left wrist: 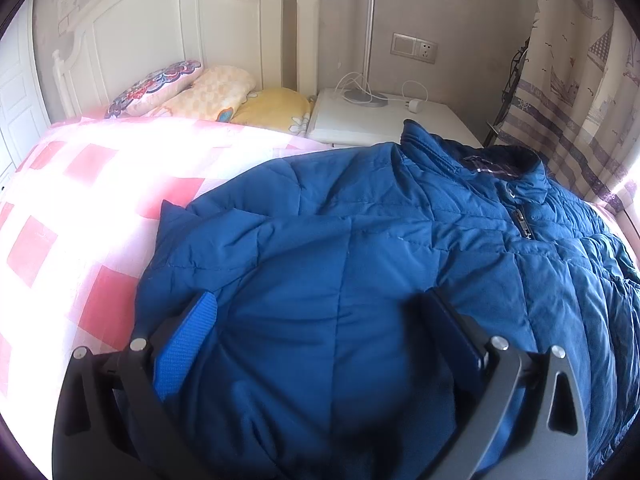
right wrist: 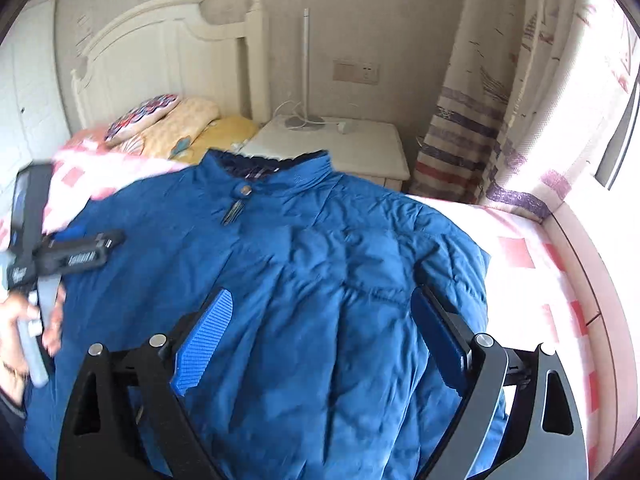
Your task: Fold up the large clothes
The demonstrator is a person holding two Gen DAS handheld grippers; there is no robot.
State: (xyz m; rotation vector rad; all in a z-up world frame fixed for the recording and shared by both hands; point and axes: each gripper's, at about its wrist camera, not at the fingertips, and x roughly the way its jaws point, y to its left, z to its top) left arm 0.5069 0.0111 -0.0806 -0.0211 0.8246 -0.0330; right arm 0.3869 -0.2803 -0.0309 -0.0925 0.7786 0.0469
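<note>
A blue quilted jacket (left wrist: 360, 248) lies spread front up on the bed, zipped, collar toward the nightstand. It also shows in the right wrist view (right wrist: 320, 264). My left gripper (left wrist: 320, 300) is open and hovers over the jacket's left side, its blue-padded fingers apart with only fabric below them. My right gripper (right wrist: 322, 300) is open too, over the jacket's right side near the shoulder. The left gripper (right wrist: 60, 256) and the hand holding it show at the left edge of the right wrist view.
The bed has a pink and white checked sheet (left wrist: 80, 200). Pillows (left wrist: 208, 92) lie by the white headboard (left wrist: 160, 32). A white nightstand (left wrist: 380, 116) with a lamp and charger stands beyond the collar. A curtain (right wrist: 500, 120) hangs at the right.
</note>
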